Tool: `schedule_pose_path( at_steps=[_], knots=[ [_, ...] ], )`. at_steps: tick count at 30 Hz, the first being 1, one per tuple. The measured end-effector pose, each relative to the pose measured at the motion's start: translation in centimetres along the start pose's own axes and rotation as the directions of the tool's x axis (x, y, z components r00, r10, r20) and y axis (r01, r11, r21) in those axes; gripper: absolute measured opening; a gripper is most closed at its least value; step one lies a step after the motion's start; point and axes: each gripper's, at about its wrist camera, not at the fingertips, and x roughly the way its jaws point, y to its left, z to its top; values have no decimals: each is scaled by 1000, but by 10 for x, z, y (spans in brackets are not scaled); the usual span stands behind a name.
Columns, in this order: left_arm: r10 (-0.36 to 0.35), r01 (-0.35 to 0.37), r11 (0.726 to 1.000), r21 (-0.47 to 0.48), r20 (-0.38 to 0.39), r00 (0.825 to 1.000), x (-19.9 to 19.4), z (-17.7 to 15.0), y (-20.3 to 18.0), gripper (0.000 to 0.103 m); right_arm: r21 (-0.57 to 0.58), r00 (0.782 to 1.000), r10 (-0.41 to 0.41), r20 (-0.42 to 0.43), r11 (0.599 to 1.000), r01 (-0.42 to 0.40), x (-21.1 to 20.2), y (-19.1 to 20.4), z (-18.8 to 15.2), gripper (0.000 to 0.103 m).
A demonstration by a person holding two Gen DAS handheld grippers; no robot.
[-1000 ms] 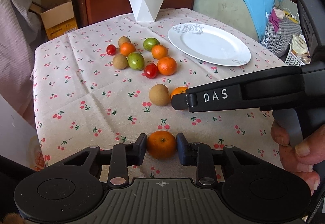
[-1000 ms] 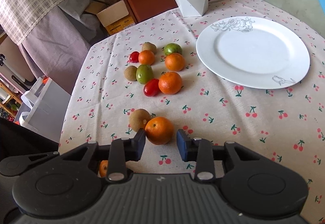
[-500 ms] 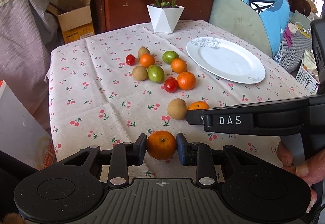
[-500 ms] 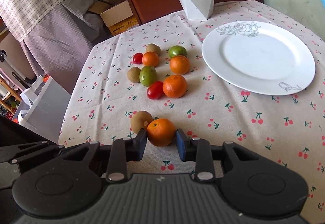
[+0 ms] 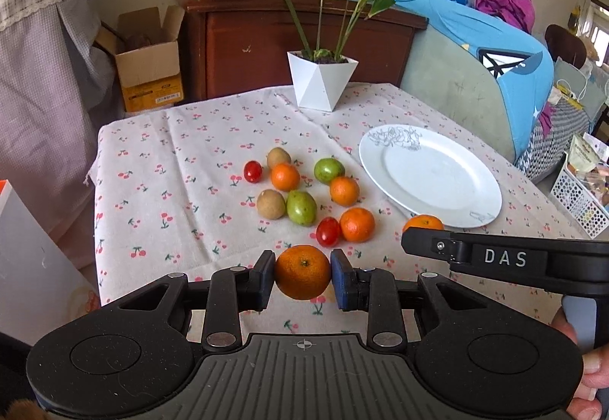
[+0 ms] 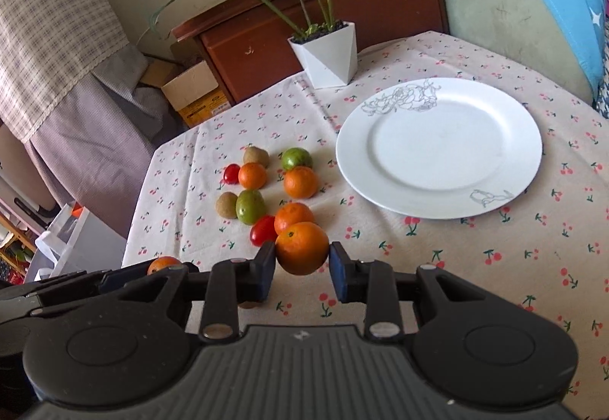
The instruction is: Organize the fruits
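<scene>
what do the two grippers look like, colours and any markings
Both the left gripper and right gripper are matte black plastic with ribbed bodies, round side discs, silver rivets and dark blue finger pads. The right one carries white "DAS" lettering on its side. Bare fingers hold it; no cables visible.

In our right gripper we hold an orange, pinched between both pads above the cherry-print tablecloth. Just beyond it lies a cluster of loose fruit: oranges, green fruits, brown ones and red tomatoes. Farther right sits the white plate, bare. At the near left we see our left gripper with another orange showing. A potted plant stands at the far edge.
</scene>
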Motion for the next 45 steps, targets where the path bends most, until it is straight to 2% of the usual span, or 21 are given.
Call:
schedule_pose_path(
  at_steps=[5, 10, 21, 38, 43, 45],
  knots=[
    [-23, 23, 1000, 3, 21, 1000, 10, 17, -7, 29, 74, 997, -34, 64, 997, 30, -10, -14, 10, 30],
    [-84, 84, 996, -10, 14, 996, 26, 30, -19, 29, 155, 991, -95, 96, 985, 80, -14, -32, 15, 30],
    [-161, 161, 987, 30, 15, 987, 65, 55, -48, 29, 285, 978, -186, 96, 946, 152, -8, -65, 16, 30],
    [-205, 205, 979, -5, -28, 978, 119, 62, -68, 29, 365, 971, -226, 82, 913, 182, 10, -84, 18, 31],
    [-206, 205, 979, -20, -23, 978, 119, 64, -67, 31, 380, 970, -223, 95, 909, 172, 10, -87, 18, 34],
    [-200, 200, 980, -23, -21, 979, 117, 65, -66, 37, 381, 970, -223, 102, 909, 169, 8, -86, 19, 35]
  ],
)
